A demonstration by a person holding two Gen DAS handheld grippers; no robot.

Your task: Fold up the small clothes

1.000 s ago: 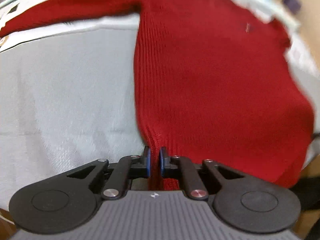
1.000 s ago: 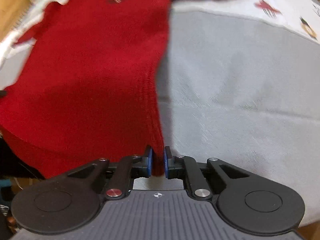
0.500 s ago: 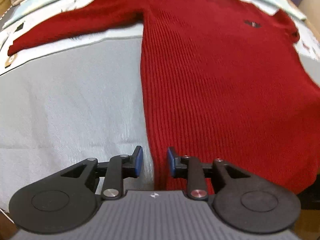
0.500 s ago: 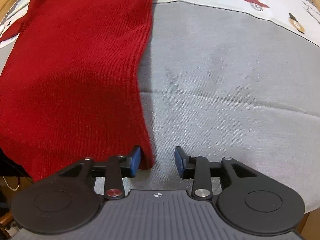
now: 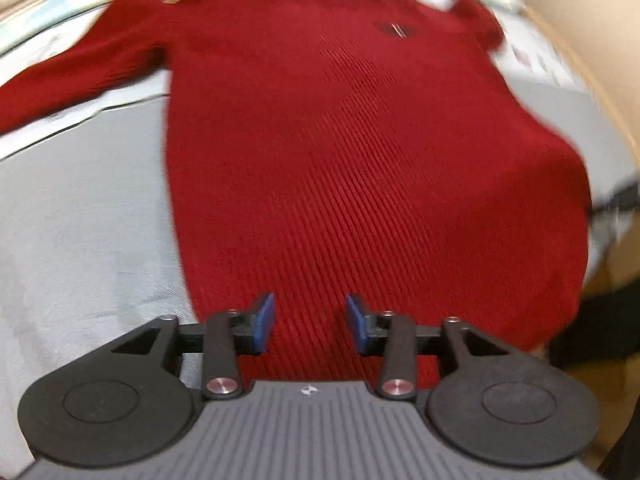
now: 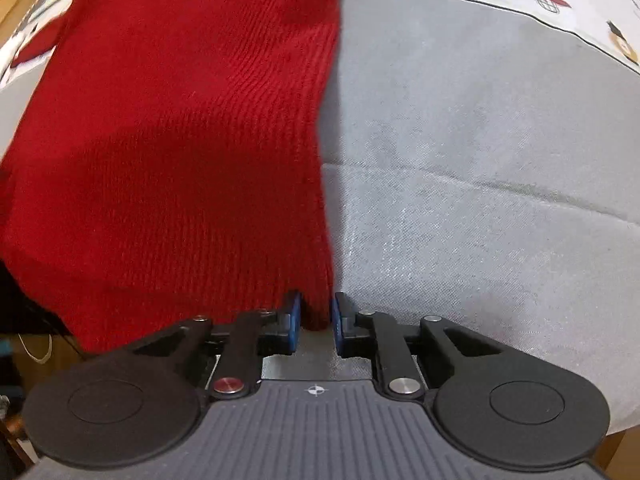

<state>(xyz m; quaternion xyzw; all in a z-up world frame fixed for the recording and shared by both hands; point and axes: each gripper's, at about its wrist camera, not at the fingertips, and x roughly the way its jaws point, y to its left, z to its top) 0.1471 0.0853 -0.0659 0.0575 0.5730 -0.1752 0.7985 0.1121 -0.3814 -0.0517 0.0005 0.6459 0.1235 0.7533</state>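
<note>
Lies flat on grey bench cloth (image 6: 480, 128): red sweater (image 5: 360, 180); left gripper (image 5: 310, 322) jaws just opening, apart over the hem, right gripper (image 6: 316, 316) jaws just closing, pinching its near corner.

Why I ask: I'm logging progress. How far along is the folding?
Done: the red sweater lies spread out on the grey cloth. In hand: the right claw has just been closing on its hem corner; the left claw has just been opening, nothing gripped. Left: every fold; none shows yet.

text: none readable | sweater (image 5: 360, 160) chest badge (image 5: 394, 29) — too blurred
</note>
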